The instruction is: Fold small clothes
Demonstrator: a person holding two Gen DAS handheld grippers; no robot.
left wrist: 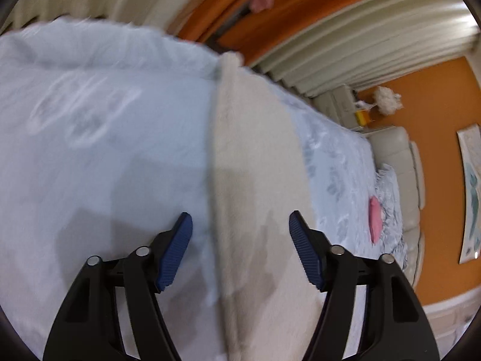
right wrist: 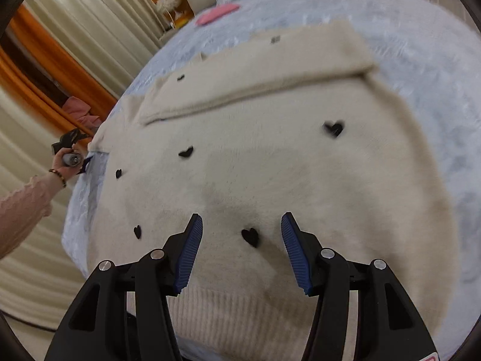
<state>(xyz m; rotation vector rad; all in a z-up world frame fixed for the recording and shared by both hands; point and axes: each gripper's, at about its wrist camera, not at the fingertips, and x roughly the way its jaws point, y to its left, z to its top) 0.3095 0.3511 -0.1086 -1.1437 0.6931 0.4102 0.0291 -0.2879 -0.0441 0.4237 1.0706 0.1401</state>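
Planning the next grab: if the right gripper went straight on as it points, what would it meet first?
Probably the cream sweater: the open right gripper aims down at its body, near a black heart.

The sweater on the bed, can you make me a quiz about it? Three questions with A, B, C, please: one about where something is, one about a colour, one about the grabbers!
1. Where is the pink thing?
A. On the bed beyond the sweater
B. On top of the sweater
C. In a grabber

2. What colour are the hearts on the sweater?
A. Red
B. Black
C. Green

3. How are the right gripper's jaws?
A. Pinching the sweater
B. Holding a sock
C. Apart, holding nothing

Answers:
1 A: it lies on the blue blanket, past the sweater's far edge.
2 B: each heart is dark black on cream.
3 C: both blue pads stand apart above the sweater, gripping nothing.
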